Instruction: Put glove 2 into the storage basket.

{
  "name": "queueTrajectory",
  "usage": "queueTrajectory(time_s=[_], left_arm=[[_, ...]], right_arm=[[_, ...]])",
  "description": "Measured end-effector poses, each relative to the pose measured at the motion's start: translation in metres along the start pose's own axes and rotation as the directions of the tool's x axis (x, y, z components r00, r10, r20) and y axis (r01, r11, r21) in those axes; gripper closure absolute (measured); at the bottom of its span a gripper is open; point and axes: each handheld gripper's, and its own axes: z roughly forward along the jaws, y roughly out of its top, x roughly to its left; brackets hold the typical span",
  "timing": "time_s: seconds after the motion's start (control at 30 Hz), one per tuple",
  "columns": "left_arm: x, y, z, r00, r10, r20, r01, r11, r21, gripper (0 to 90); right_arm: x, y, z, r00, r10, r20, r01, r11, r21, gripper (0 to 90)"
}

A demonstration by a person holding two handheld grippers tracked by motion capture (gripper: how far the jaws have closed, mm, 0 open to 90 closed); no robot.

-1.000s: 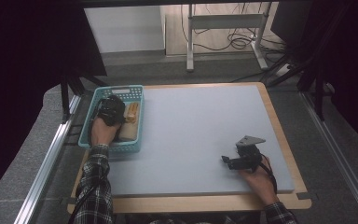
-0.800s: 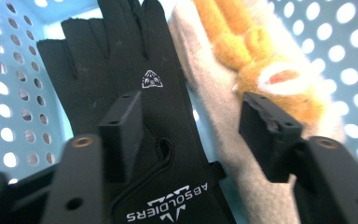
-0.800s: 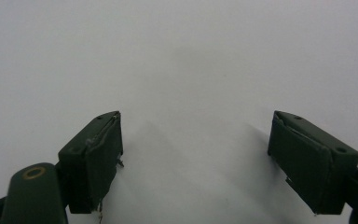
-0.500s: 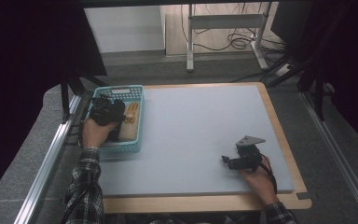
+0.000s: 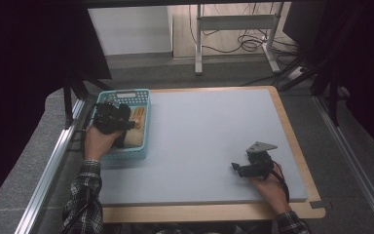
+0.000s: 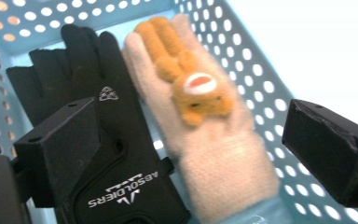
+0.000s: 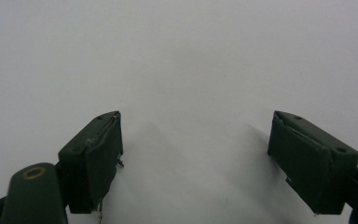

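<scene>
Hovering over: left gripper (image 5: 129, 124) hangs above the turquoise basket (image 5: 141, 95) at the worktop's (image 5: 209, 131) left edge, held by the left hand (image 5: 97, 141).
Left jaws: standing wide apart after just opening; nothing is pinched between them, and the gloves lie below in the gap.
Black glove: black glove (image 6: 98, 116) lies flat on the basket floor, fingers pointing away from the camera; its cuff runs out of the bottom of the left gripper view and one jaw covers part of its palm.
Cream glove: cream glove (image 6: 223, 163) lies just beside the black one, touching it along one side; an orange plush animal (image 6: 191, 79) sits on its back. This glove is blurred, so the plush face is hard to read.
High view of basket: the hand and gripper cover most of the contents; a strip of cream and orange shows beside them.
Right gripper: right gripper (image 5: 236, 168) rests low near the front right of the worktop, in the right hand (image 5: 270, 187).
Right jaws: open, with bare grey surface between them.
Surroundings: dark at both sides, detail lost.
</scene>
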Motion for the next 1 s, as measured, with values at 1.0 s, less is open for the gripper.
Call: queueTrajectory(time_s=[1.0], left_arm=[[-0.047, -0.009, -0.015, 0.9868, 0.147, 0.069, -0.142, 0.9871, -0.074, 0.1]], right_arm=[[0.0, 0.0, 0.0, 1.0, 0.0, 0.0, 0.0, 1.0, 0.0, 17.6]])
